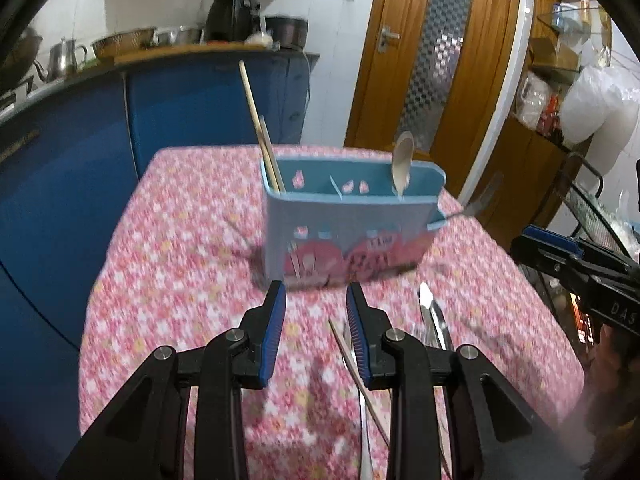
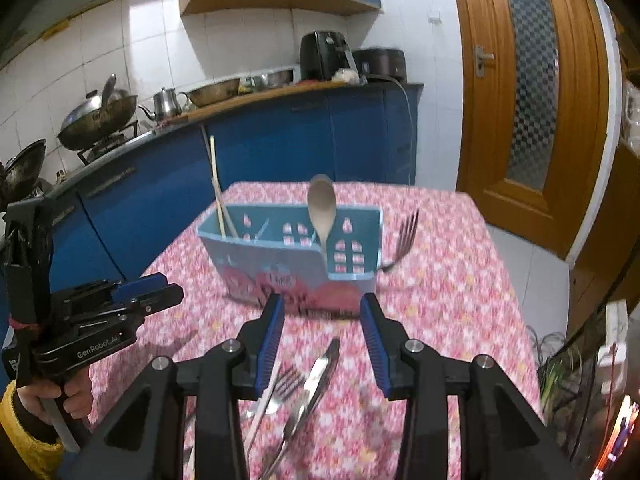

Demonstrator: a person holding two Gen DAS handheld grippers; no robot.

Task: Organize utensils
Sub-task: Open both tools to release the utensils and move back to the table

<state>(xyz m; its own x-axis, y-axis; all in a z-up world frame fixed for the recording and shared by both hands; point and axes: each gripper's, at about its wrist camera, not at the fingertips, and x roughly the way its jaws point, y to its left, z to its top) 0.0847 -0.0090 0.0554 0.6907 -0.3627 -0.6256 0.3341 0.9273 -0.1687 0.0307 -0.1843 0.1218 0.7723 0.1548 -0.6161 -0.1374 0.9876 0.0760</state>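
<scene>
A light-blue utensil holder (image 1: 348, 220) (image 2: 292, 256) stands on the pink floral tablecloth (image 1: 180, 240). Chopsticks (image 1: 260, 132) (image 2: 218, 188) lean in its left compartment, a spoon (image 1: 402, 164) (image 2: 322, 208) stands further right, and a fork (image 1: 480, 200) (image 2: 404, 236) sticks out at its right end. Nearer me, a knife (image 2: 316, 380) (image 1: 434, 316), a fork (image 2: 286, 384) and a single chopstick (image 2: 260, 412) (image 1: 356, 376) lie loose on the cloth. My left gripper (image 1: 316, 286) (image 2: 168, 290) hovers open and empty before the holder. My right gripper (image 2: 322, 300) (image 1: 560, 252) is open above the loose cutlery.
Blue cabinets (image 2: 260, 148) with a counter carrying woks (image 2: 96, 116), a kettle (image 2: 166, 104) and an air fryer (image 2: 324, 56) run behind and to the left of the table. A wooden door (image 2: 528, 100) stands at the right. A wire rack (image 1: 592, 208) sits beside the table's right edge.
</scene>
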